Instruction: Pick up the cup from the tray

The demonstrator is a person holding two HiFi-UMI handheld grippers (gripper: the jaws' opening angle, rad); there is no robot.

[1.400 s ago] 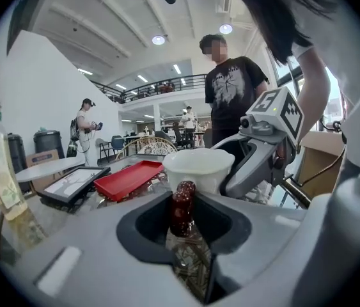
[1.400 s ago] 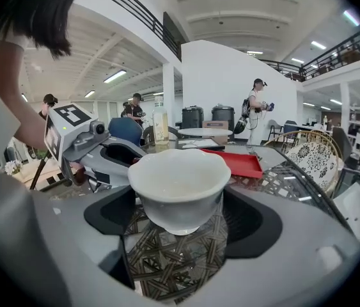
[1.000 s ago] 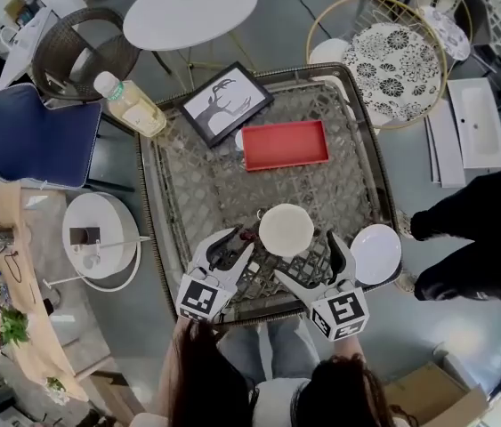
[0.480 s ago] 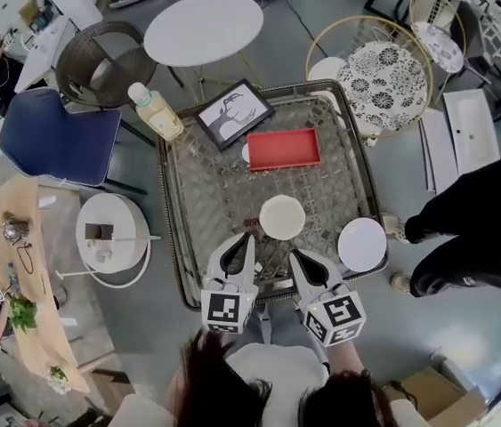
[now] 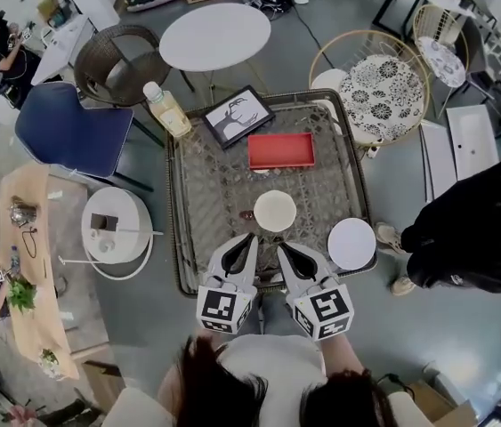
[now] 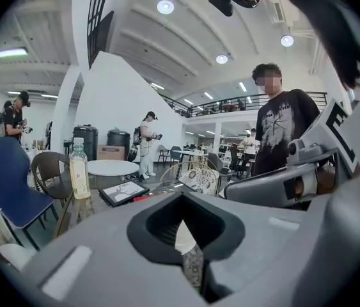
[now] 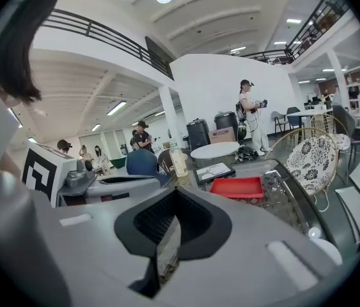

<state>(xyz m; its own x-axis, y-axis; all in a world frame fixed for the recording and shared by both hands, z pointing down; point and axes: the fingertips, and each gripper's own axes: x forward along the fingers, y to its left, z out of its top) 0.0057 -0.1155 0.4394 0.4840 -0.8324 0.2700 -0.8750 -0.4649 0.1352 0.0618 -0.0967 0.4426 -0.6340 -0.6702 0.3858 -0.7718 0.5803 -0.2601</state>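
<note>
The left claw [image 5: 250, 238] and right claw [image 5: 281, 246] hang shut and empty, likely because the round white cup [image 5: 275, 210] ahead stands off the flat red tray [image 5: 281, 149].

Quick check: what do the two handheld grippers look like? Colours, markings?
Left gripper and right gripper match: pale grey moulded fingers with black ribbed inner pads, each carrying a cube faced with black-and-white square markers. No cables visible.
</note>
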